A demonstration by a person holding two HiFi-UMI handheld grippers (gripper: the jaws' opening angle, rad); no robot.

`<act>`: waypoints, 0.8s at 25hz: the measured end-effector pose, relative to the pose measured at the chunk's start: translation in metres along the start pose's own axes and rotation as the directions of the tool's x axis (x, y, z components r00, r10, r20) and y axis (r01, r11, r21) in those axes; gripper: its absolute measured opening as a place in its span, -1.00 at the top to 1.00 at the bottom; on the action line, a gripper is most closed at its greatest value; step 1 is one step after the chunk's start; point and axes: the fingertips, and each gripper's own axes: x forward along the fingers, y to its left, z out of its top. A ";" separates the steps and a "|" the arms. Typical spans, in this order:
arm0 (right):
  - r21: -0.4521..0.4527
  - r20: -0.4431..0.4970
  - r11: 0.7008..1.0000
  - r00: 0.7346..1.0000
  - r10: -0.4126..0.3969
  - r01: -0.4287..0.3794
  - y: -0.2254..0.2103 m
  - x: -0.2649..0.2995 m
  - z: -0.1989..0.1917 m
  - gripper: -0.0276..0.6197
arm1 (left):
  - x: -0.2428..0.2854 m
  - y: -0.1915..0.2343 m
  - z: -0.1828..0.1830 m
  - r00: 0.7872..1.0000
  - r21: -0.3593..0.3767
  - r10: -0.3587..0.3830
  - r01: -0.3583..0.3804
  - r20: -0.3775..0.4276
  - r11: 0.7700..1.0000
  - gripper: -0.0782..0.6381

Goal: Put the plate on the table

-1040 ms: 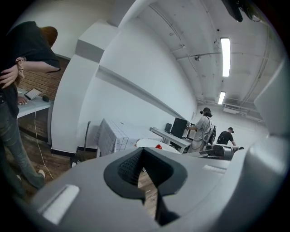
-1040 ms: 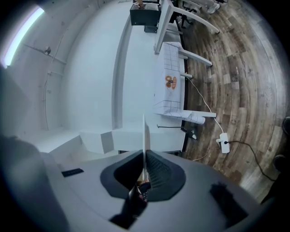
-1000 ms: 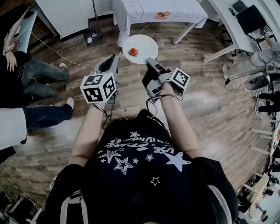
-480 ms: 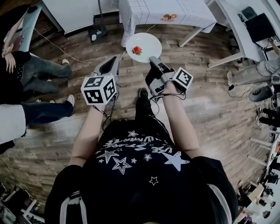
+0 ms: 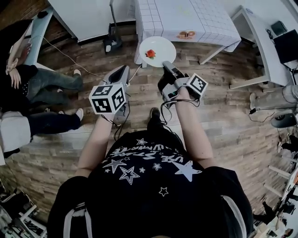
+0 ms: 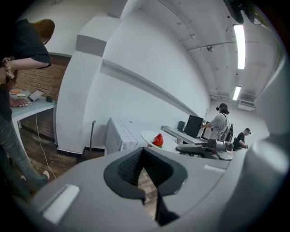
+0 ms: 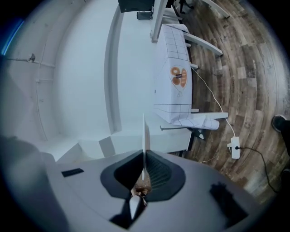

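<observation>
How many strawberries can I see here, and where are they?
1. The strawberry lies on the white plate, left of its middle in the head view. The right gripper holds that plate by its rim. None seems hidden.

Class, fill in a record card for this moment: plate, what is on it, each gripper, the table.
plate: white, held at its rim, not yet on the table
on plate: one strawberry
right gripper: shut on the plate
left gripper: shut, empty
table: white gridded cloth, just ahead
</observation>
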 end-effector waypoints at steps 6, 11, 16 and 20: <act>-0.031 -0.026 1.000 1.000 -0.003 0.002 0.000 0.017 0.034 0.84 | 0.033 -0.004 0.012 0.999 0.015 0.027 -0.027 0.024 1.000 0.76; -0.026 -0.069 1.000 0.998 -0.013 0.011 0.008 0.040 0.079 0.84 | 0.081 -0.014 0.036 0.998 0.008 0.060 -0.060 0.015 0.998 0.76; -0.041 -0.102 0.999 0.994 -0.023 0.019 0.016 0.055 0.105 0.84 | 0.105 -0.016 0.051 0.996 -0.006 0.090 -0.090 0.013 0.996 0.76; -0.051 -0.131 0.998 0.991 -0.039 0.032 0.009 0.063 0.112 0.84 | 0.109 -0.012 0.046 0.993 -0.017 0.118 -0.118 0.011 0.993 0.76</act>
